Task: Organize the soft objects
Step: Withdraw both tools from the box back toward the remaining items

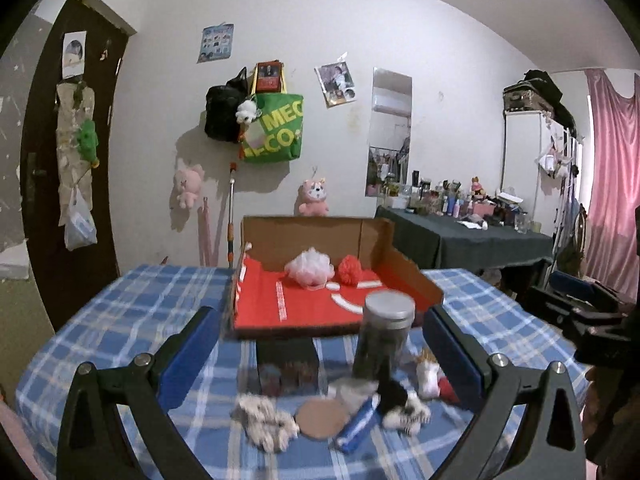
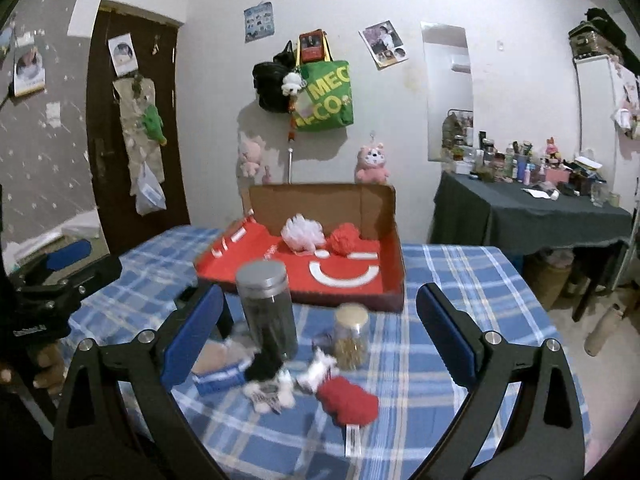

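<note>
The red plush toy [image 2: 349, 399] lies on the checked tabletop [image 2: 460, 280], long axis running diagonally toward the right hand-held gripper [image 2: 320, 344], whose jaws stand apart, empty. The left hand-held gripper [image 1: 320, 354] is likewise apart. Only the right view shows the cork-lidded jar [image 2: 351, 336].

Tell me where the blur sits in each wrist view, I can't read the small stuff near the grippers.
Left wrist view: the grey toy and blue tube are motion-smeared; the red box is sharper. Right wrist view: the black-and-white toy is smeared; the tall jar reads clearly.
</note>
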Demonstrator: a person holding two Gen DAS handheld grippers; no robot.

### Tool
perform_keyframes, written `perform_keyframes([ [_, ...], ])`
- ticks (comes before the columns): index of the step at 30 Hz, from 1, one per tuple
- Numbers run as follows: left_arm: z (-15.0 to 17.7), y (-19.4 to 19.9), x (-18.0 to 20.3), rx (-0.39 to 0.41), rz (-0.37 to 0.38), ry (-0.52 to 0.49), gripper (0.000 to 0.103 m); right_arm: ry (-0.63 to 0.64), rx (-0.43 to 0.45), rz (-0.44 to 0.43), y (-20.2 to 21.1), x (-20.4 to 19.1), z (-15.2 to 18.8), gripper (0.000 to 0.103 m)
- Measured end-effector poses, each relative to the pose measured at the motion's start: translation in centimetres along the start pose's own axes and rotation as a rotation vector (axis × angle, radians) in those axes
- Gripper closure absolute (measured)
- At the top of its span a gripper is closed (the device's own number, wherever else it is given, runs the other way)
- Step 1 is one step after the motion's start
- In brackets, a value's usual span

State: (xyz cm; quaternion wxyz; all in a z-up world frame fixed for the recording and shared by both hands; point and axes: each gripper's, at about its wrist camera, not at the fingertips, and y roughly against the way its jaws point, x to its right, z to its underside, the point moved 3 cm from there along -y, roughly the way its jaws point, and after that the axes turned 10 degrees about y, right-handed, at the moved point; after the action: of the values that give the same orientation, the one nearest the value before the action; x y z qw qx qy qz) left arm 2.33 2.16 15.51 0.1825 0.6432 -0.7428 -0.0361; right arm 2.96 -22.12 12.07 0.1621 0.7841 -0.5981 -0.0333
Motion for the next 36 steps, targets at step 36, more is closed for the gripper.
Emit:
perform_keyframes([
  [36, 8.9, -6.2, -6.4, -0.220, -0.170, 0.040, 0.000, -0.036, -0.199, -0.083, -8.0, -2.1, 9.6, 0.004],
])
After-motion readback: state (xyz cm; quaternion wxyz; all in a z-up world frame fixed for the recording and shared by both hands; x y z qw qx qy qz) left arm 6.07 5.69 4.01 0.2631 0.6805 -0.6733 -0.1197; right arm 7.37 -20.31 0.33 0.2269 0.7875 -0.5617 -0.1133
